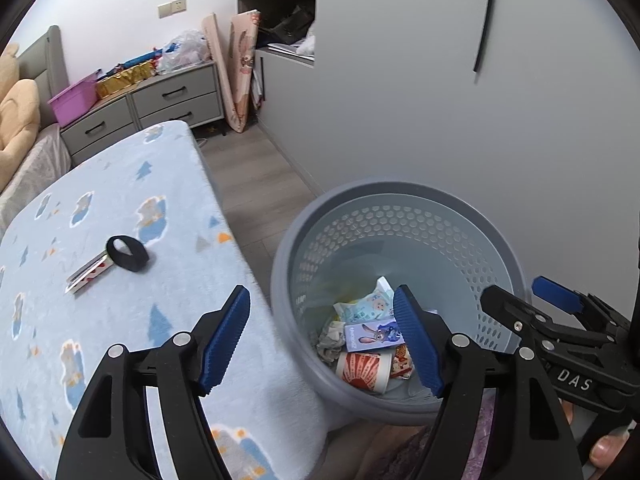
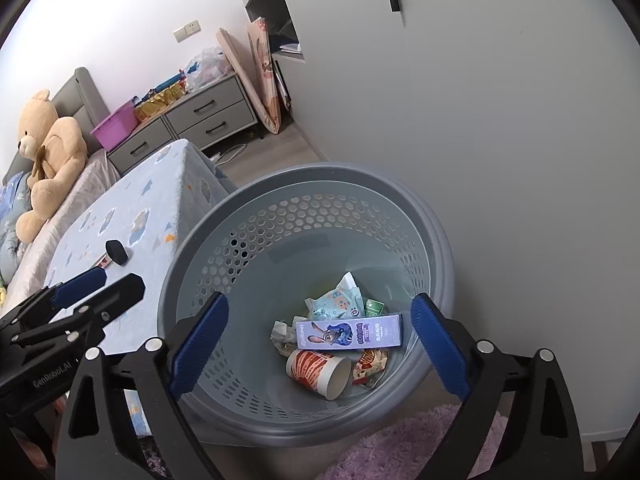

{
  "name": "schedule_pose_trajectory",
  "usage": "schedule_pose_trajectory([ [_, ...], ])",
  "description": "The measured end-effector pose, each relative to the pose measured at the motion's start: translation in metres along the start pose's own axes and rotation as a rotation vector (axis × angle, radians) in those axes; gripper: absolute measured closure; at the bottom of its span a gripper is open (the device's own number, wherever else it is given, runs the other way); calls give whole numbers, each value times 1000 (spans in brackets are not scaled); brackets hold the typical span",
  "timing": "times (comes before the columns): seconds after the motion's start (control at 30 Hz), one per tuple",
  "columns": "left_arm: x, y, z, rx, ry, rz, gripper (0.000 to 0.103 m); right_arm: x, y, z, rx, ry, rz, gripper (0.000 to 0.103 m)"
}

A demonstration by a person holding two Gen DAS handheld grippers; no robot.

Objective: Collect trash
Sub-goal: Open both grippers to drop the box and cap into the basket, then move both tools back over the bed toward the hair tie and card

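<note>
Trash lies inside the grey bin [image 2: 304, 216]: a purple box [image 2: 348, 333], a paper cup [image 2: 316, 372]. Above the bin, left gripper [image 1: 326, 344] and right gripper [image 2: 320, 344] gape wide, empty, evidently after dropping something.

A pale grey wardrobe wall [image 2: 500, 140] meets grey wood-plank flooring [image 1: 256, 176]. A grey drawer chest [image 2: 208, 116] stands against the white wall [image 2: 132, 12], beside a grey padded headboard [image 2: 80, 92].

black tool [image 2: 320, 344] frames, ribbed blue pads [image 2: 198, 346], silver screws, white lettering.
</note>
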State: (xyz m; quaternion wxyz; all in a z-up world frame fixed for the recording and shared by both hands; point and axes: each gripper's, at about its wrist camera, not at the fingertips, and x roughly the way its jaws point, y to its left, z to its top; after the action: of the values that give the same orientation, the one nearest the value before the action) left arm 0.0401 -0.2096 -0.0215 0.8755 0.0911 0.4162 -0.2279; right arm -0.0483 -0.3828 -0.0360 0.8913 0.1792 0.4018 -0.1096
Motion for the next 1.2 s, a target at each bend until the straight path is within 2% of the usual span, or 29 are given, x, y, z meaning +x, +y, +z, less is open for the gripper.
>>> schedule_pose_trajectory([
  [0.2,-9,17,-4,-34,-20,63,31,-5,10,-8,-21,-13,-27,8],
  [0.53,-24,64,-20,-103,-36,144,31,-6,49,-14,-73,-23,20,6],
  [0.83,-34,140,-37,-195,-32,238,31,11,122,-8,-197,-27,103,6],
  [0.93,-34,168,-42,-229,-27,263,31,26,153,-1,-245,-12,138,6],
  [1.2,-23,234,-45,-288,-10,306,31,71,220,8,-356,37,161,6],
])
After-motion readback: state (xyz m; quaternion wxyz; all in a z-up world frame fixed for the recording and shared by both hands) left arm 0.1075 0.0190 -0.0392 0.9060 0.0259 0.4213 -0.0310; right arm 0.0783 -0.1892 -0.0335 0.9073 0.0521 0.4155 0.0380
